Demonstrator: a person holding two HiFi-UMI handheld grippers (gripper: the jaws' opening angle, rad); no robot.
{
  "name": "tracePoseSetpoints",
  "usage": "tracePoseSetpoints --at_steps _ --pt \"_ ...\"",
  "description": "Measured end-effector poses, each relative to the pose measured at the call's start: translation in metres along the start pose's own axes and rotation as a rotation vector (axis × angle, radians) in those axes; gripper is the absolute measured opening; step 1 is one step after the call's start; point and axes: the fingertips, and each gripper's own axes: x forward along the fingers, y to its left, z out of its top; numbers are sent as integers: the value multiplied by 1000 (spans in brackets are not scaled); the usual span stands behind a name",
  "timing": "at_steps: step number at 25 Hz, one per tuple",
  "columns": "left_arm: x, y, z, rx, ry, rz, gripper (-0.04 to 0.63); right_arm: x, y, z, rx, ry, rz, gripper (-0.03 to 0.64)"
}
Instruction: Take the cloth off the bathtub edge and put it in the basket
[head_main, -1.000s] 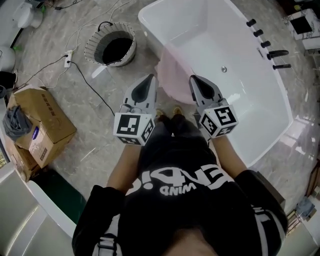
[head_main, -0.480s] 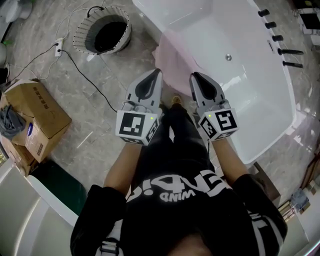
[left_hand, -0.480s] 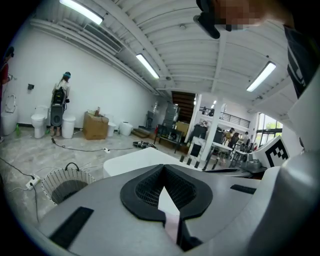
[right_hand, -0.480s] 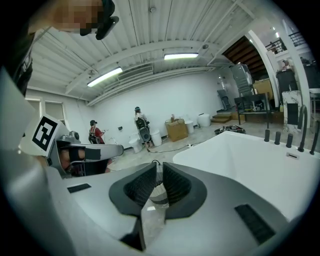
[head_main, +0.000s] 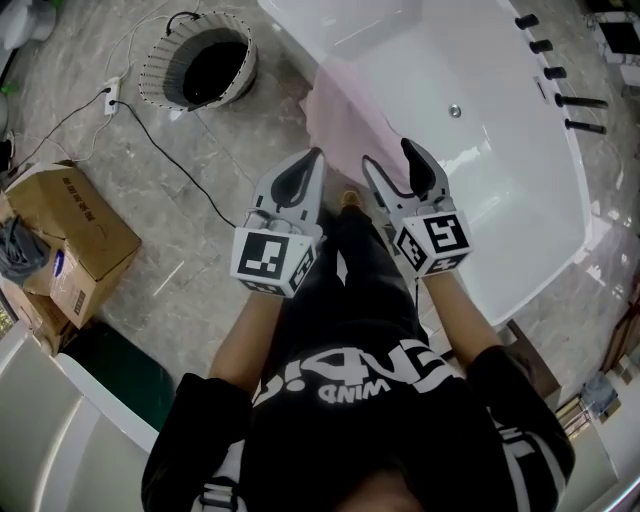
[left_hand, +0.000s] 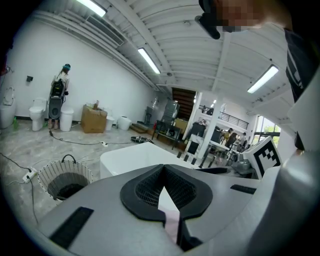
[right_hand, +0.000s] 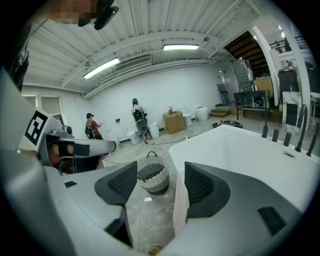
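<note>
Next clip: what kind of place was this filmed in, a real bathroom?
Probably not a home bathroom; more likely a large workshop or showroom hall. A freestanding bathtub stands on open floor not far from a cardboard box, under a high ceiling with strip lights.

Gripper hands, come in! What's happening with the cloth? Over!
Left gripper shut, empty. Right gripper jaws just opened, gripping nothing. Pink cloth draped on tub edge. Cable on floor before basket.
</note>
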Motion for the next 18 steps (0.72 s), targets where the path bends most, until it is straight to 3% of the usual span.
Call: tracePoseSetpoints --at_steps 7,18 --pt "7 -1 -16 -24 35 -15 14 41 -36 -48 -51 137 -6 255" --pt "18 19 -59 -45 92 6 14 129 -113 -175 -90 395 -91 255"
